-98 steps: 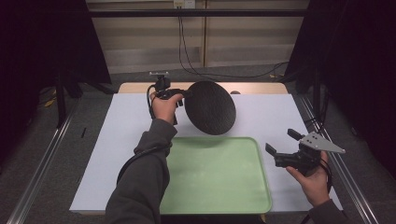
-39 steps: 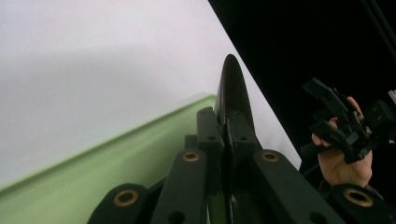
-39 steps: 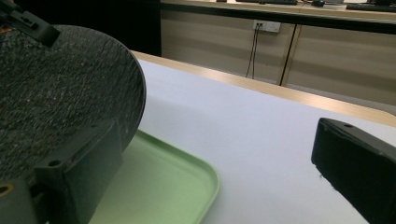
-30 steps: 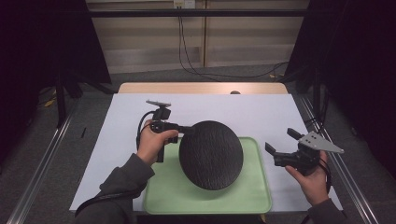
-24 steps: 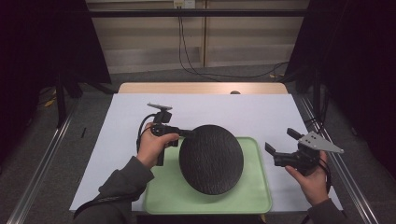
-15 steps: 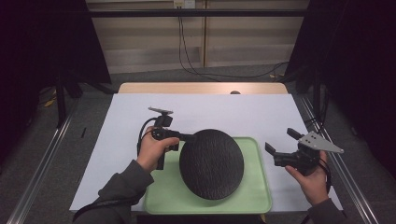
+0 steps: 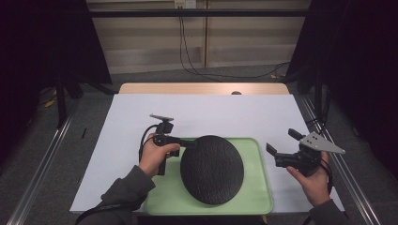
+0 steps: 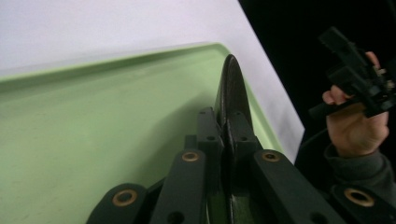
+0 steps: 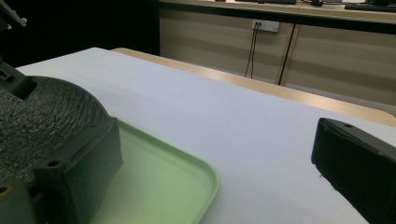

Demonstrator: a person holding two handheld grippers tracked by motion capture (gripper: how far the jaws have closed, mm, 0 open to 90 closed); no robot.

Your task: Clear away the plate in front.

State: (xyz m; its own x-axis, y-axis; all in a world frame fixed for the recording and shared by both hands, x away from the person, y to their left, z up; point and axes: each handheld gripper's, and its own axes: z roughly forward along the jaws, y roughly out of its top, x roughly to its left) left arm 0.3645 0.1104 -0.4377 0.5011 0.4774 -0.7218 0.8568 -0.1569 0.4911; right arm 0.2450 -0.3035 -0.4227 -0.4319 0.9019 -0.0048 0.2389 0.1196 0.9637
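Lowered since earlier: black plate (image 7: 211, 169) over green tray (image 7: 257, 199), L gripper (image 7: 187, 142) clamped.

Black plate (image 7: 212, 168) rough, matt – green tray (image 7: 256, 199) smooth plastic.

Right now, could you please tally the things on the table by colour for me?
Black: 1, the round plate
Green: 1, the tray
White: 1, the table cover
Total: 3
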